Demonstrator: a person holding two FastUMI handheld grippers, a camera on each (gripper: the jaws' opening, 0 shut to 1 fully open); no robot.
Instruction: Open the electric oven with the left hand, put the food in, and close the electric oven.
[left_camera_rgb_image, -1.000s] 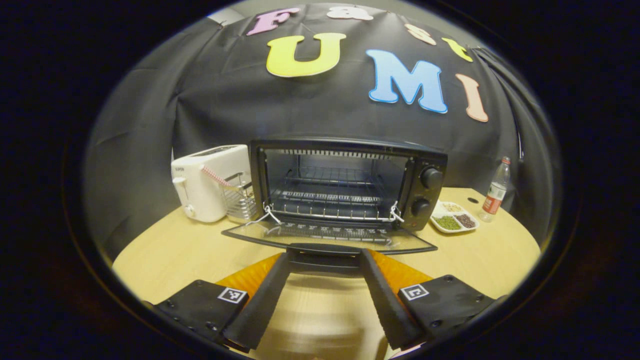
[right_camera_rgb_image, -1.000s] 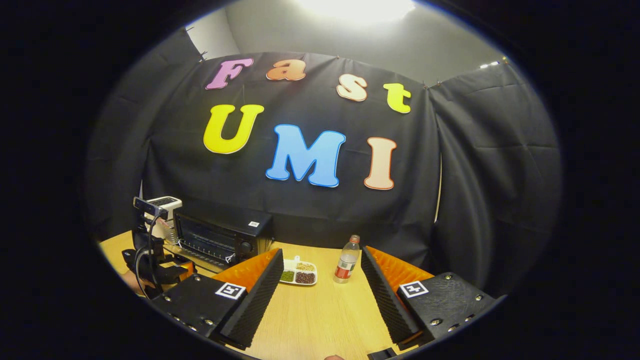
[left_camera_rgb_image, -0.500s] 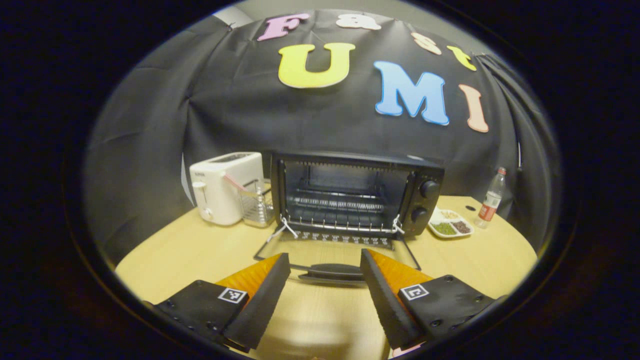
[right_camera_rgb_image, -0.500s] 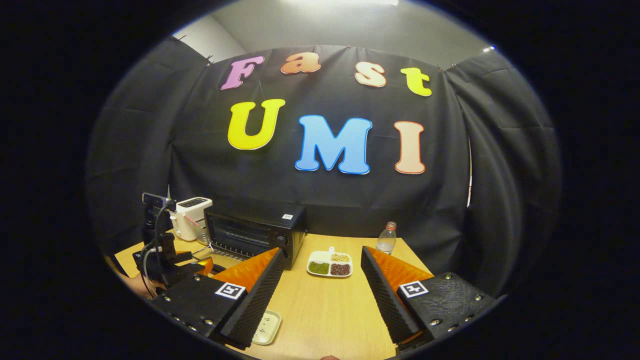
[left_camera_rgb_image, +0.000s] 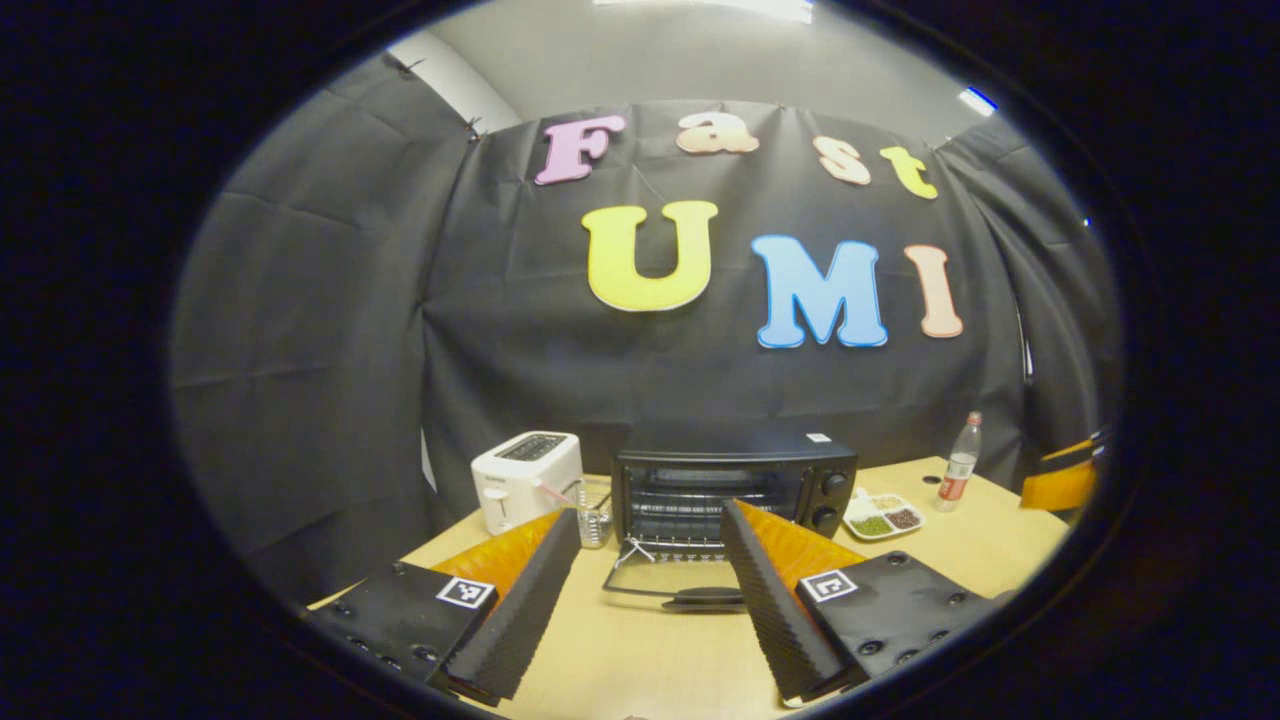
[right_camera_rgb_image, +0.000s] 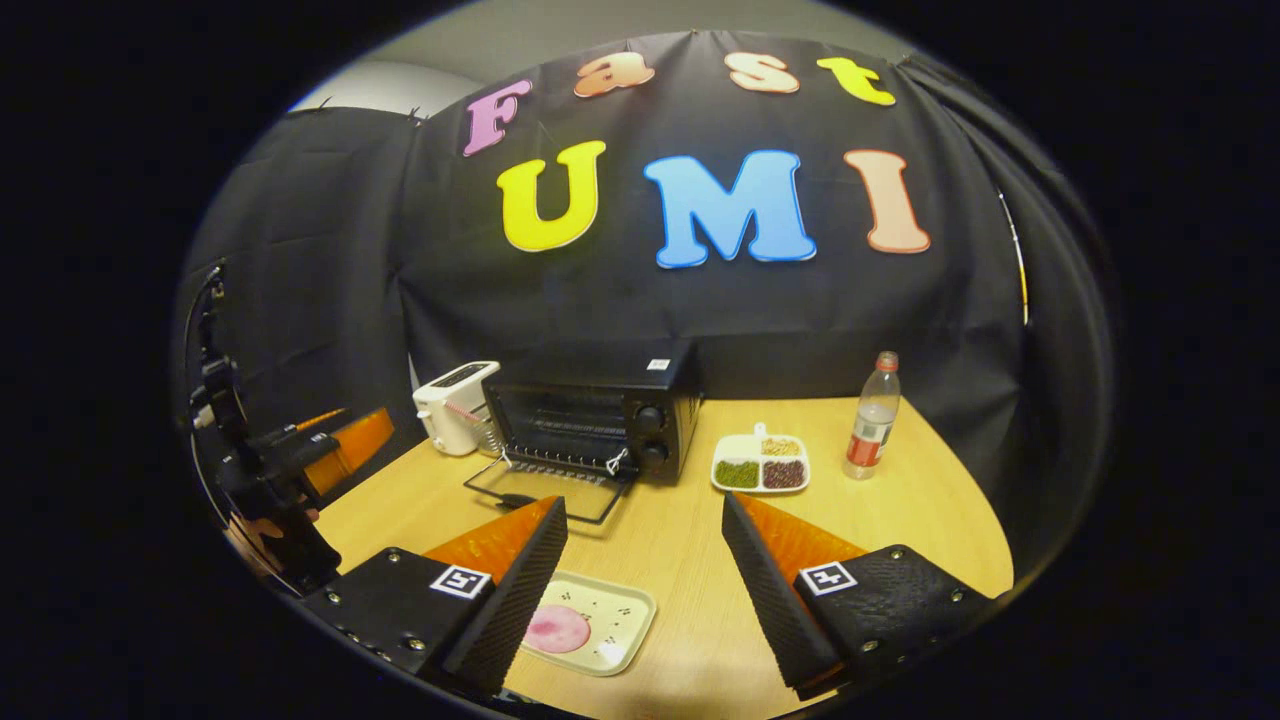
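Observation:
The black electric oven (left_camera_rgb_image: 735, 478) stands at the back of the table with its glass door (left_camera_rgb_image: 668, 584) folded down flat and its wire rack bare. My left gripper (left_camera_rgb_image: 650, 512) is open and empty, well back from the door handle. In the right gripper view the oven (right_camera_rgb_image: 600, 415) sits mid-left with its door (right_camera_rgb_image: 545, 492) open. A small pale plate (right_camera_rgb_image: 610, 635) carrying a pink round piece of food (right_camera_rgb_image: 558, 629) lies on the table just below my right gripper (right_camera_rgb_image: 643, 503), which is open and holds nothing. The left gripper (right_camera_rgb_image: 270, 465) shows at the far left, held by a hand.
A white toaster (left_camera_rgb_image: 525, 478) and a small wire basket (left_camera_rgb_image: 596, 520) stand left of the oven. Right of it are a divided dish of beans (right_camera_rgb_image: 760, 466) and a plastic bottle (right_camera_rgb_image: 872, 416). The wooden table (right_camera_rgb_image: 880, 530) is round-edged.
My left gripper has drawn back and risen away from the oven door, which stays open. The right gripper has tilted down and come nearer, so the plate of food now lies under it.

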